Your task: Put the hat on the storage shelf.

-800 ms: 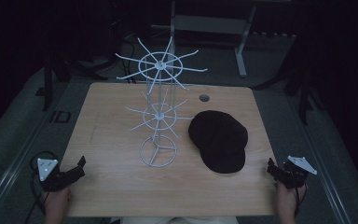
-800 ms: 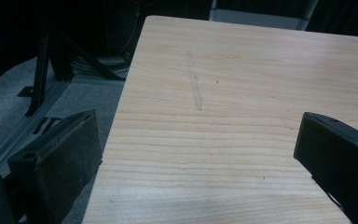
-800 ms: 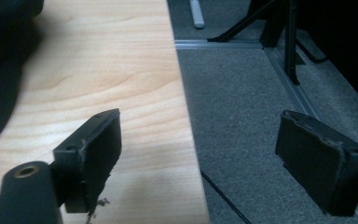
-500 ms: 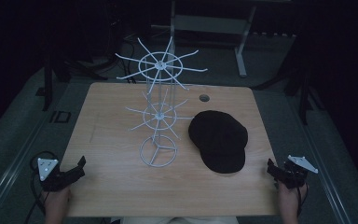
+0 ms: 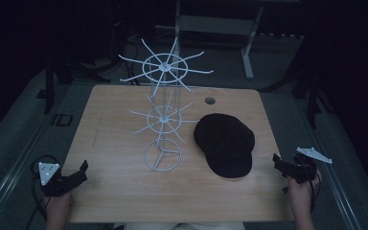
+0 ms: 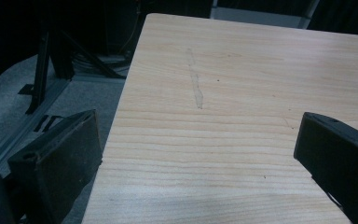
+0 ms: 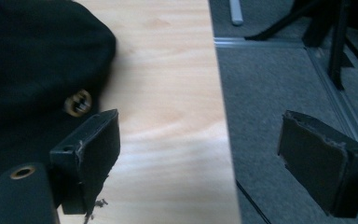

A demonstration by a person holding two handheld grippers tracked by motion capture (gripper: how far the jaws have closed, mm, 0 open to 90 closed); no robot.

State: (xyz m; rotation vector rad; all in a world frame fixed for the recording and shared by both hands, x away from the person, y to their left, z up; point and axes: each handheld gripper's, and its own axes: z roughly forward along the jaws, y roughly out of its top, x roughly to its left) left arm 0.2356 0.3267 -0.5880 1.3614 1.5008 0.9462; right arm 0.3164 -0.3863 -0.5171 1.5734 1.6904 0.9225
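Cap [image 5: 224, 150] lies flat on the table [image 5: 120, 201], right of centre, just beside the ringed foot of the white wire rack [image 5: 163, 120] and apart from it. Likely job: hang cap on a rack arm, so it sits within reach of the right hand. Right gripper [image 5: 279, 164] hovers at the table's right edge, jaws wide, nothing between them, aimed at the cap's near rim but short of it. Left gripper [image 5: 80, 168] parks at the near-left corner, jaws spread, empty, probably out of the way. Right gripper view adds a small brass button [image 7: 78, 103] on the cap fabric just past its left jaw; high view can't resolve that. Left gripper view gives bare wood and the table's left edge
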